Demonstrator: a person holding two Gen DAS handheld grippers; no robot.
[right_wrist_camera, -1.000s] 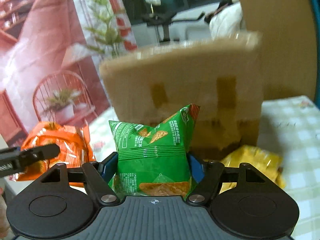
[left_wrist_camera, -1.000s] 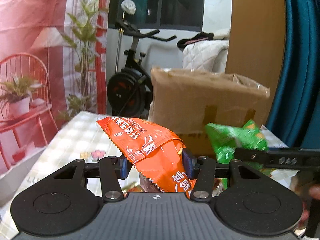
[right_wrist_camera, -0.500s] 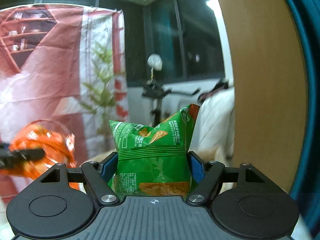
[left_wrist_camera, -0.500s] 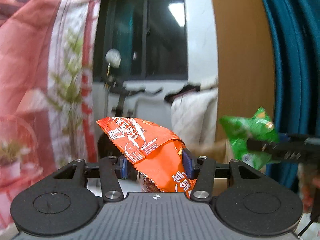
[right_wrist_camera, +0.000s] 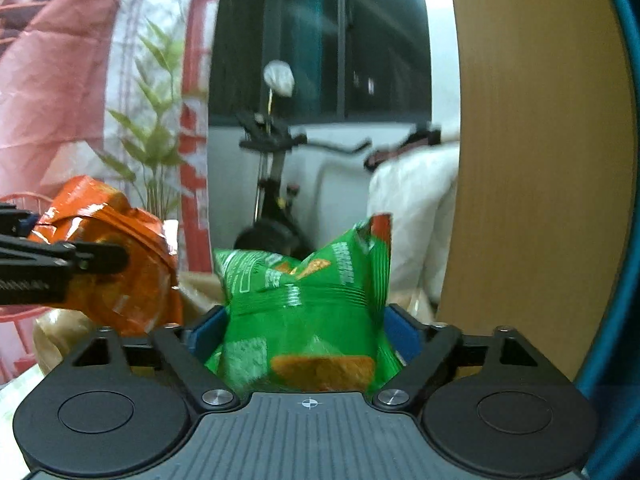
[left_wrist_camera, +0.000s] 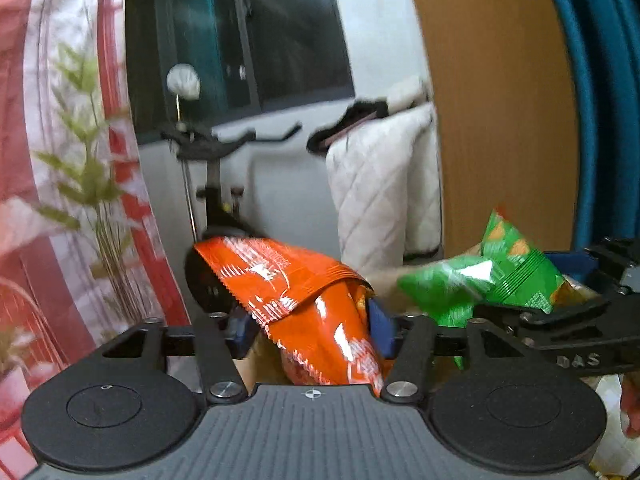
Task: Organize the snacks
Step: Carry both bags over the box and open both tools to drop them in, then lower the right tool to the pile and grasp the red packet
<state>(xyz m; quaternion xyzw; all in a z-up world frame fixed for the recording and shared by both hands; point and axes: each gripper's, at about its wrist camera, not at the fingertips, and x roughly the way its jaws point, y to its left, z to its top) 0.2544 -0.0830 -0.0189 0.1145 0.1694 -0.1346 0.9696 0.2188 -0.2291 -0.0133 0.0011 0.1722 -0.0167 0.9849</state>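
Note:
My left gripper (left_wrist_camera: 310, 326) is shut on an orange snack bag (left_wrist_camera: 304, 300) and holds it in the air. My right gripper (right_wrist_camera: 306, 328) is shut on a green snack bag (right_wrist_camera: 308, 312), also in the air. In the left wrist view the green bag (left_wrist_camera: 492, 280) and the right gripper (left_wrist_camera: 560, 312) are close on the right. In the right wrist view the orange bag (right_wrist_camera: 116, 256) and the left gripper (right_wrist_camera: 60, 268) are on the left. The rim of a brown cardboard box (right_wrist_camera: 200, 284) shows just below and behind both bags.
An exercise bike (right_wrist_camera: 268, 184) and a white quilted cover (left_wrist_camera: 384, 184) stand behind. A wooden panel (right_wrist_camera: 536, 160) and a teal curtain (left_wrist_camera: 600, 100) are on the right. A red and white backdrop with a plant print (left_wrist_camera: 72, 160) is on the left.
Both grippers rose from table height with their bags, then tilted down a little. The bags have come closer together, and the box rim shows again below them.

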